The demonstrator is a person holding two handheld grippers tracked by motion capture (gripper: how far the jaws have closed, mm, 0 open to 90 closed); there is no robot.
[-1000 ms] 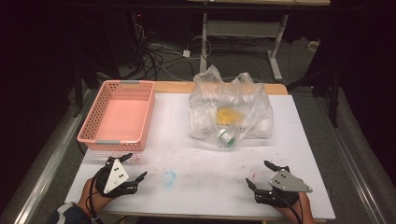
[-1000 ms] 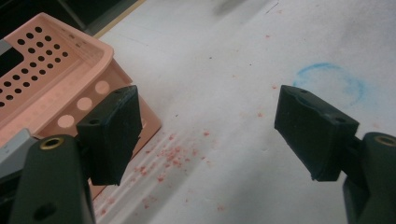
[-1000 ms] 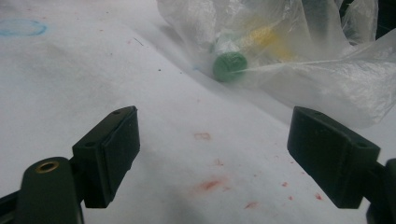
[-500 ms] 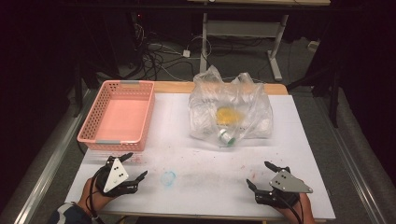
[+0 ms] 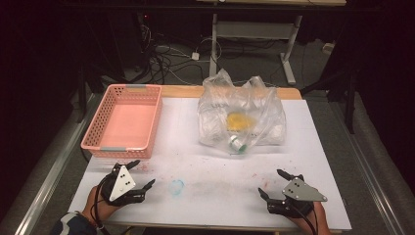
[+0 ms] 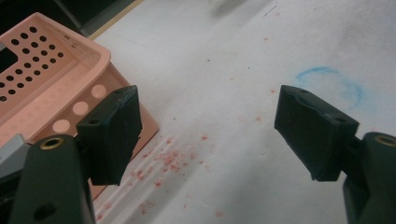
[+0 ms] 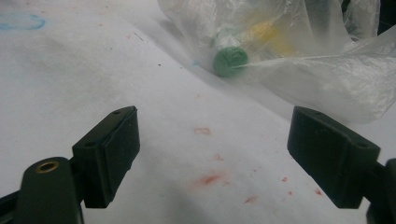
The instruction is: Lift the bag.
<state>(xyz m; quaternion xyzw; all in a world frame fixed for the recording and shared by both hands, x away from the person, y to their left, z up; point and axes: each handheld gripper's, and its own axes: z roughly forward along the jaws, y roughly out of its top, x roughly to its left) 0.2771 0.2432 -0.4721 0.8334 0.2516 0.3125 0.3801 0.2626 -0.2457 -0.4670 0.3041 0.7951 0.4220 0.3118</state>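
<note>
Resting at the near edge of a white-covered desk (image 5: 313, 147), 2 handheld grippers sit with jaws spread wide and empty. The left gripper (image 5: 143, 175) lies just in front of the near corner of a pink basket (image 5: 122, 122), its jaws parted over red specks on the desk in the left gripper view. Right of the basket, near the left gripper, a faint blue ring mark (image 5: 176, 186) stains the surface. Farther right of the basket, toward the desk's far side, stands a crumpled clear plastic bag (image 5: 242, 115) holding a green-capped bottle (image 7: 229, 59) and something yellow. The right gripper (image 5: 274, 183), well right of the basket, points toward the bag, well apart from it.
</note>
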